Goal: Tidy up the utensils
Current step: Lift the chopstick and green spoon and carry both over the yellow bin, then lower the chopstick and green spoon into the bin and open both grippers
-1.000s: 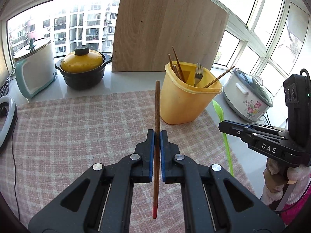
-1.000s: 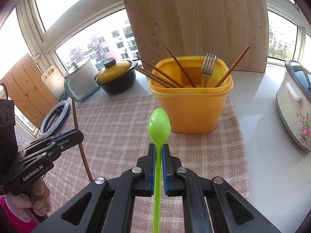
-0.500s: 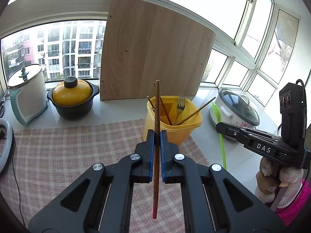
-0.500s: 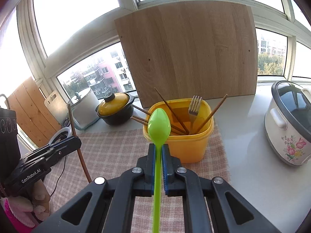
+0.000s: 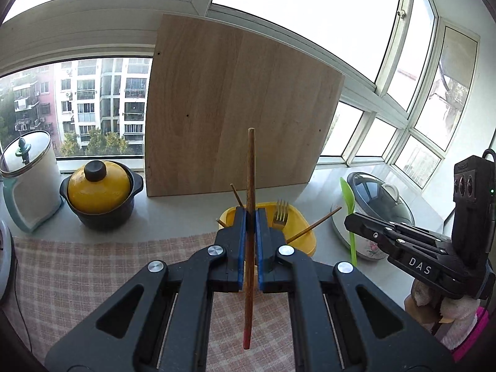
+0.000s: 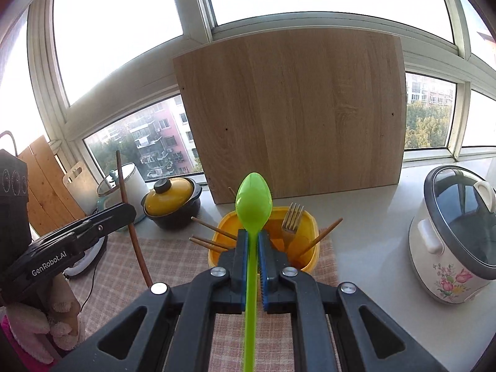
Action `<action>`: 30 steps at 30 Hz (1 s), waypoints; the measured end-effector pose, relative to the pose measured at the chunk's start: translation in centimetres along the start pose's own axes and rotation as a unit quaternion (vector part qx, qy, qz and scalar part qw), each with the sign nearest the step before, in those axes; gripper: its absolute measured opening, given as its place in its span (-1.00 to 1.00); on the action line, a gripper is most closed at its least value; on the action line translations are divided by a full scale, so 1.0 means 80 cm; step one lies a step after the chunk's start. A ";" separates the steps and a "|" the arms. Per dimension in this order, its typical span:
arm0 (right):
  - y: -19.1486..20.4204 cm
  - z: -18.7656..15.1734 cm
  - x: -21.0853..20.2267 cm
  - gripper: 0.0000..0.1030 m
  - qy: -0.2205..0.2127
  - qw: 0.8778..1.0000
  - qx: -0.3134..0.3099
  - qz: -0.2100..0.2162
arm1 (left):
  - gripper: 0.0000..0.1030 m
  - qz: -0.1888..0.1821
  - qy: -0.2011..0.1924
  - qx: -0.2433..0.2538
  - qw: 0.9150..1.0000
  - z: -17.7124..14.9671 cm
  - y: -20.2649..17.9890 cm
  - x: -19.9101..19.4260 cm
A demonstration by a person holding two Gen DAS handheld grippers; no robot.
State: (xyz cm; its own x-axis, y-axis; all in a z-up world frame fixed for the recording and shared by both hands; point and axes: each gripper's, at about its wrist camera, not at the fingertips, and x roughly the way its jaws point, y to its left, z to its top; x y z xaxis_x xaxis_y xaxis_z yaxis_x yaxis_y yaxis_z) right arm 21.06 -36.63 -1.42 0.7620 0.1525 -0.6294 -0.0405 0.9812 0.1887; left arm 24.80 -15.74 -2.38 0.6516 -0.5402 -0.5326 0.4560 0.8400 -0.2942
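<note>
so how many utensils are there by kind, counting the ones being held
chopsticks: 6, it seems; 1 in the left gripper, about 5 leaning in the yellow tub, partly hidden
fork: 1, in the tub
green spoon: 1, in the right gripper
total: 8

There are two grippers, one green spoon [image 6: 253, 197] and one fork [image 6: 291, 217]. I count one yellow container [image 6: 310, 245] and two pots.

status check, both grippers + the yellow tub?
Left gripper shut on chopstick. Right gripper shut on green spoon. Both above yellow tub, which holds fork and chopsticks. Nothing blocking.
</note>
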 end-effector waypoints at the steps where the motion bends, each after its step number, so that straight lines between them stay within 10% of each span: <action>1: -0.002 0.005 0.003 -0.93 -0.001 1.000 -0.001 0.002 | -0.94 0.000 0.001 -0.005 1.000 0.005 0.002 0.007; 30: -0.039 0.068 0.136 -0.93 -0.035 0.999 0.020 -0.009 | -0.94 0.031 -0.021 -0.025 0.999 0.062 -0.001 0.105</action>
State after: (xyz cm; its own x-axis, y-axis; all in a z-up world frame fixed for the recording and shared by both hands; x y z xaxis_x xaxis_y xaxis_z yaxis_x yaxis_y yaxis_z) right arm 33.01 -38.64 -4.78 0.8058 0.1255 -0.5787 -0.0022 0.9779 0.2089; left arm 33.25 -20.59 -2.90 0.7027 -0.4876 -0.5181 0.3831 0.8729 -0.3020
